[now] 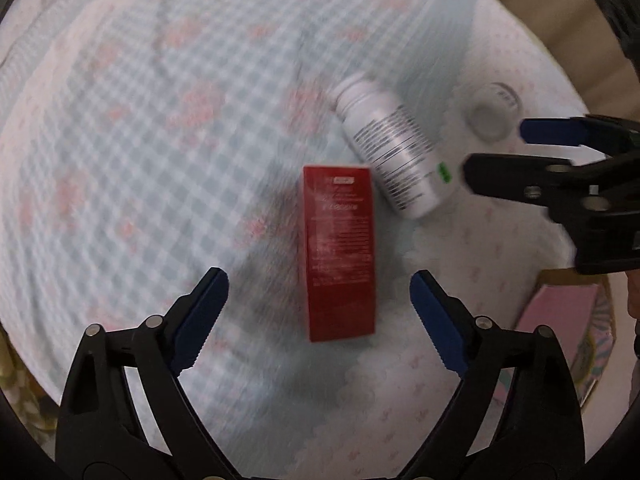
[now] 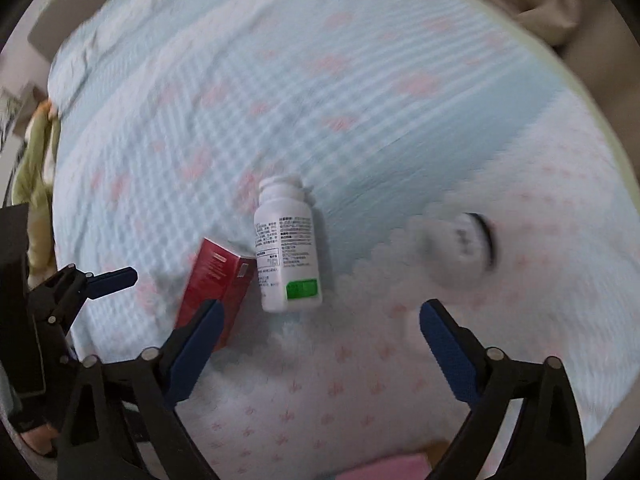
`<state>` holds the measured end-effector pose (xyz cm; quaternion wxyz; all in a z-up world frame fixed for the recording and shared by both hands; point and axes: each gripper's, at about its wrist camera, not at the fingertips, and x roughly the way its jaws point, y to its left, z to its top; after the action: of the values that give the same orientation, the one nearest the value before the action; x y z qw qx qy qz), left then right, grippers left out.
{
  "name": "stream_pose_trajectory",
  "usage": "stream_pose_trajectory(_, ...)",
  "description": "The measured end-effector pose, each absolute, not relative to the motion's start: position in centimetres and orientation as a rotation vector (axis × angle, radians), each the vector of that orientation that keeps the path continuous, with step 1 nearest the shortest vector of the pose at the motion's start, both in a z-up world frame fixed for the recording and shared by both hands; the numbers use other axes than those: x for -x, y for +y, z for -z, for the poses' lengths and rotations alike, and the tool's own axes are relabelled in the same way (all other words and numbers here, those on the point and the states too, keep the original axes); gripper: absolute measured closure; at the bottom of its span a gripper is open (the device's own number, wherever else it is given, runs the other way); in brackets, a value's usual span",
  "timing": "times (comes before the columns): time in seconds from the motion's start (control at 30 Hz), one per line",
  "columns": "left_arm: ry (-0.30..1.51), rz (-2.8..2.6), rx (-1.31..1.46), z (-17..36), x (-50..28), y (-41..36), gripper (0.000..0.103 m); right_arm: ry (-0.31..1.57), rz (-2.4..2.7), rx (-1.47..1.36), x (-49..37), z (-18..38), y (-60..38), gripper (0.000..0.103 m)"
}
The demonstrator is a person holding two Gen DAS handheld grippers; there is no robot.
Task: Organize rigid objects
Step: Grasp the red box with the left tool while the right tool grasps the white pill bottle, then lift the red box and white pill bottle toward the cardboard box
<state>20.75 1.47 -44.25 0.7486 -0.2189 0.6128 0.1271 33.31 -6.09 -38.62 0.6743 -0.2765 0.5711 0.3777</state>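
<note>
Both tools hover over a bed (image 1: 168,128) with 3 rigid items lying on it. The left gripper (image 1: 319,320) is spread wide and empty, and the box (image 1: 339,252) lies just ahead of it, centred in the gap and lengthwise along the fingers. The right gripper (image 2: 322,340) is also wide and empty. The bottle (image 2: 287,248) lies on its side just ahead of it and slightly left, base toward the tool and cap away. The jar (image 2: 460,248) sits ahead and to its right, too blurred to tell how it rests.

The step in hand looks like a paired approach: left for the box, right for the bottle. The box's far corner sits just beside, perhaps touching, the bottle. To do this well, each tool should drop straight down so the pads straddle the long sides evenly. Lift the box first or slide it clear, since a nudge could roll the bottle on the soft cover. A pink container (image 1: 560,320) lies near the left gripper's right, probably the destination.
</note>
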Motion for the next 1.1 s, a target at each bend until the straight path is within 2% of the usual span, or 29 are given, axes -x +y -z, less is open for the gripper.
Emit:
stream_pose_trajectory(0.07,1.349,-0.28,0.485,45.1,-21.0,1.5,0.012,1.32,-0.874,0.66,-33.6,40.8,-4.9,0.017)
stream_pose_trajectory(0.2,1.368,-0.276,0.477,46.4,-21.6,1.0,0.015,1.359,-0.891,0.701,-34.1,43.2,-3.7,0.018)
stream_pose_trajectory(0.27,1.375,-0.272,0.475,46.8,-22.0,0.8,0.023,1.376,-0.896,0.709,-34.3,44.1,-3.1,0.019)
stream_pose_trajectory(0.43,1.381,-0.264,0.482,47.5,-22.8,0.2,0.029,1.403,-0.908,0.724,-34.5,45.5,-2.3,0.027)
stream_pose_trajectory(0.5,1.385,-0.255,0.489,47.9,-23.3,-0.1,0.041,1.413,-0.908,0.724,-34.7,46.0,-2.1,0.029)
stream_pose_trajectory(0.67,1.384,-0.261,0.503,48.8,-24.0,-0.9,0.043,1.428,-0.921,0.72,-34.9,46.9,-1.2,0.047)
stream_pose_trajectory(0.73,1.37,-0.263,0.526,48.8,-24.1,-0.8,0.043,1.426,-0.919,0.734,-34.8,47.2,-0.6,0.051)
stream_pose_trajectory(0.8,1.369,-0.273,0.521,48.8,-24.0,-0.6,0.052,1.426,-0.921,0.738,-34.7,47.5,-0.2,0.056)
stream_pose_trajectory(0.87,1.367,-0.278,0.527,48.5,-23.9,0.2,0.06,1.423,-0.918,0.741,-34.7,47.7,0.3,0.057)
stream_pose_trajectory(1.1,1.342,-0.233,0.564,48.0,-22.7,2.0,0.06,1.399,-0.907,0.743,-33.6,47.9,0.5,0.057)
